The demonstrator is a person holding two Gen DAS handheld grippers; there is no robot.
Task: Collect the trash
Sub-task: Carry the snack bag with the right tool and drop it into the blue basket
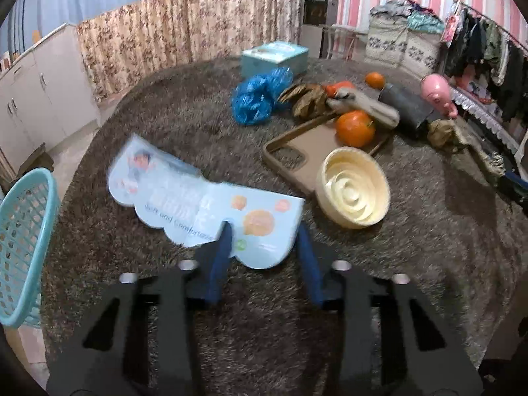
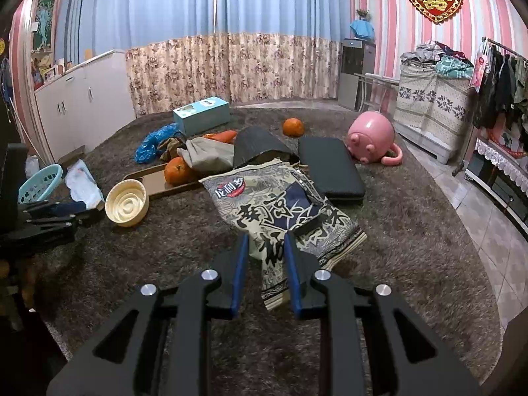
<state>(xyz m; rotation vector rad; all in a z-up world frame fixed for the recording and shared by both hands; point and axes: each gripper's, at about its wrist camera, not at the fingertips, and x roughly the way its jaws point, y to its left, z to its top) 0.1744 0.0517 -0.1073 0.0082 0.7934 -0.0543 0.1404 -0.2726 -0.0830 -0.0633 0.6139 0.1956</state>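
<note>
Left gripper [image 1: 264,234]: jaws spread, straddling the near scalloped edge of the light-blue printed card [image 1: 204,204]; pads not visibly pressing it. Card lies flat on the brown shag-covered table [image 1: 165,125].

Right gripper [image 2: 265,247]: jaws pinched on the near end of the patterned snack bag [image 2: 280,211], which runs away from the fingers across the shag.

Only in the left view: teal mesh basket [image 1: 23,247] close at the left, past the table edge; card's print readable. Snack bag shows there only as a sliver at far right.

Only in the right view: the full snack bag, black flat case [image 2: 330,168] just behind it, pink pot [image 2: 371,138] on its side. The left gripper appears at that frame's left edge, the basket small beyond it.

Mid-table, both views: cream ridged bowl [image 1: 353,188] beside a brown tray [image 1: 297,151] carrying an orange [image 1: 354,127]. Behind: blue plastic bag [image 1: 257,95], second orange [image 1: 374,80], teal box [image 1: 274,57].

Open shag: near both grippers and on the left half. Right view shows the table's right edge dropping to tiled floor [image 2: 478,204].
</note>
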